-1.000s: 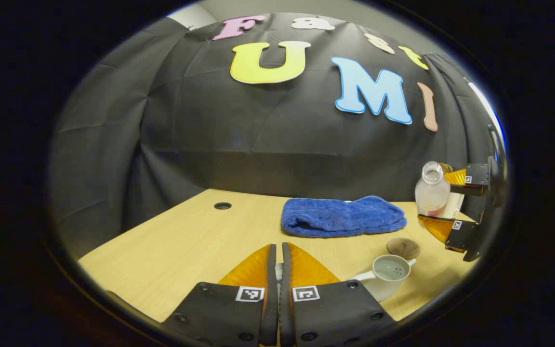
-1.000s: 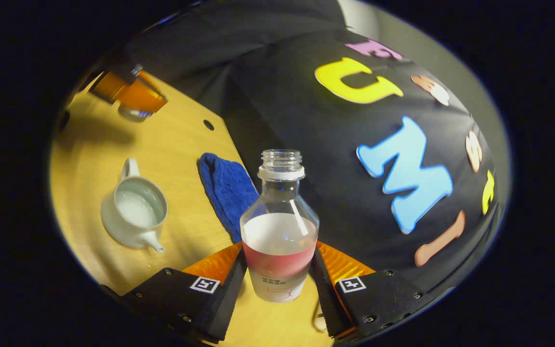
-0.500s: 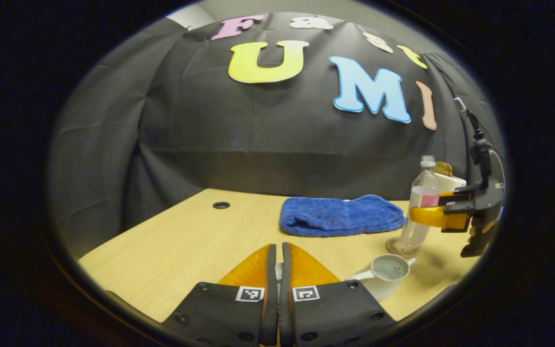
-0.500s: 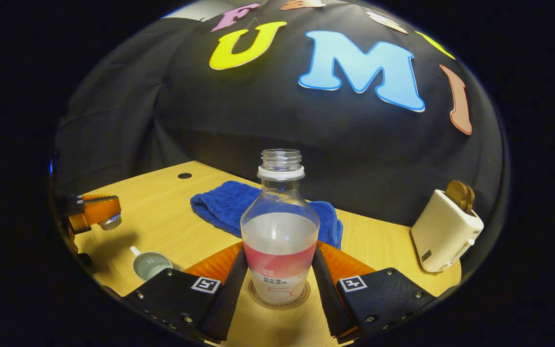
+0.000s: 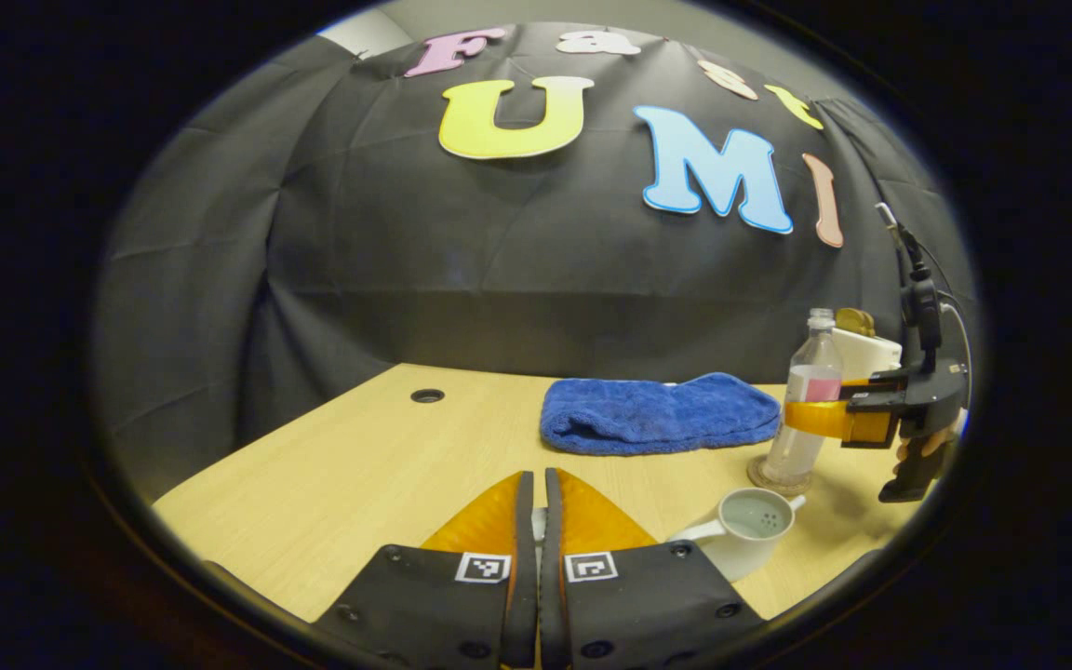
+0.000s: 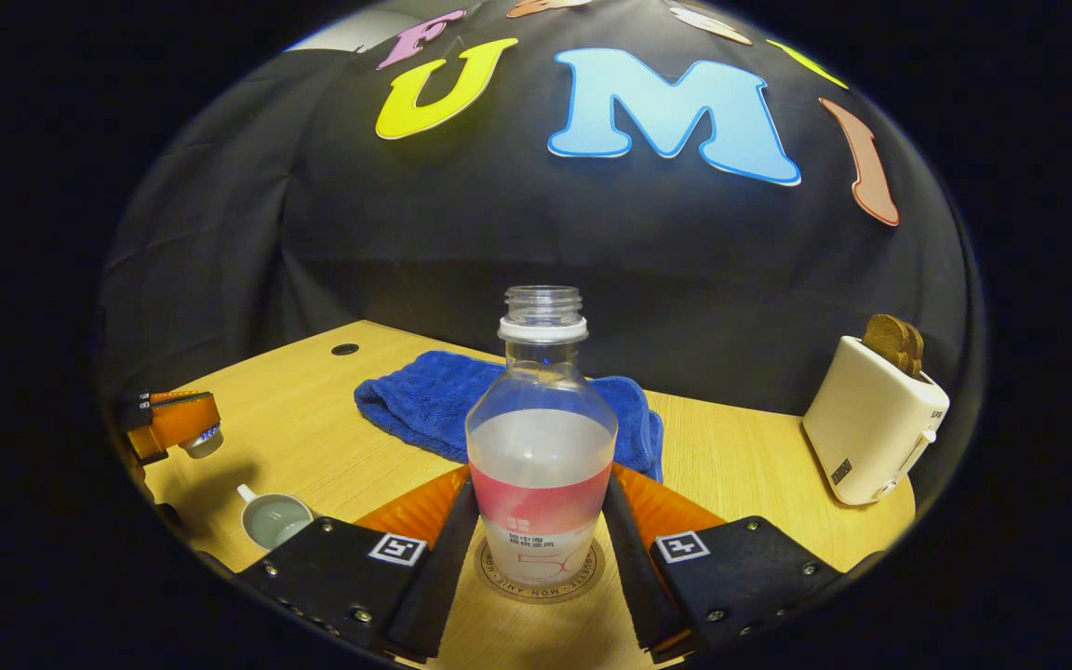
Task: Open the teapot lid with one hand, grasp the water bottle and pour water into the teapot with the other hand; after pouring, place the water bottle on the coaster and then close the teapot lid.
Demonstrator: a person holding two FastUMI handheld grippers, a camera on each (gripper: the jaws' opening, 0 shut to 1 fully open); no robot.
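Note:
The clear water bottle (image 6: 541, 447), capless and partly full, stands upright on the round coaster (image 6: 582, 579). My right gripper (image 6: 541, 481) is shut on its labelled middle. From the left gripper view the bottle (image 5: 804, 409) rises at the far right with the right gripper (image 5: 820, 419) around it. The white teapot (image 5: 748, 532) sits open on the table in front of the coaster (image 5: 776, 481), with water inside. My left gripper (image 5: 536, 479) is shut on the teapot lid, held above the table. In the right gripper view the lid (image 6: 204, 440) shows under the left gripper (image 6: 178, 423), above the teapot (image 6: 273, 519).
A folded blue towel (image 5: 662, 414) lies at the back of the wooden table (image 5: 359, 475). A cream toaster (image 6: 871, 423) with toast in it stands at the right rear, close to the bottle. A cable hole (image 5: 427, 395) is at the far left.
The right gripper swung the bottle from tilted to upright and lowered it onto the coaster. The left gripper has stayed put with the lid.

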